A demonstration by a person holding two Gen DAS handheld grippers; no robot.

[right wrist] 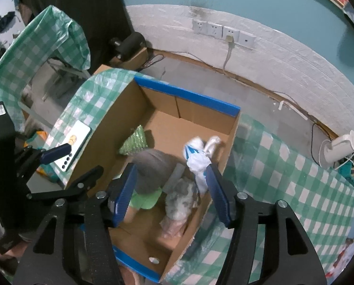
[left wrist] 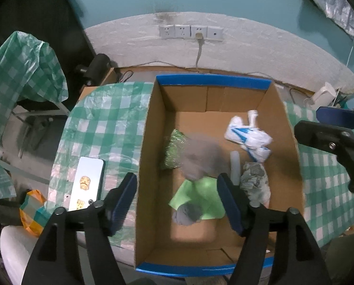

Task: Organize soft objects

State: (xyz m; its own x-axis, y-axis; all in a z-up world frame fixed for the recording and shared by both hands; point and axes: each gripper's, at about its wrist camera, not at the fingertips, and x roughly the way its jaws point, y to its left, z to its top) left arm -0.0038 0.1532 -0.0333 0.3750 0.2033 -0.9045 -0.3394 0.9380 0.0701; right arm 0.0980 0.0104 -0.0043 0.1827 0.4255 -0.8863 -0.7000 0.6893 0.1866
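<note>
- left gripper point(left wrist: 177, 201) and right gripper point(right wrist: 171, 191) jaws spread, empty, above open blue-rimmed cardboard box point(left wrist: 212, 80)
- blurred grey soft cloth point(left wrist: 200, 161) mid-box over green cloth point(left wrist: 198, 197); risk: lands on pile, spills nothing
- low jaws may snag white-blue plastic bag point(right wrist: 198, 159)

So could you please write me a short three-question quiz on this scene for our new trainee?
1. True or false: both grippers, left and right, are open with nothing between their fingers.
2. Which thing lies outside the box? A) green cloth B) phone C) white and blue bag
3. Fill in: the blurred grey item partly hides the sparkly green ____.

Key
1. True: both are spread wide above the box.
2. B: the phone rests on the checked tablecloth, to the box's left.
3. Scrubber, by its look; it lies near the box's left wall.
</note>
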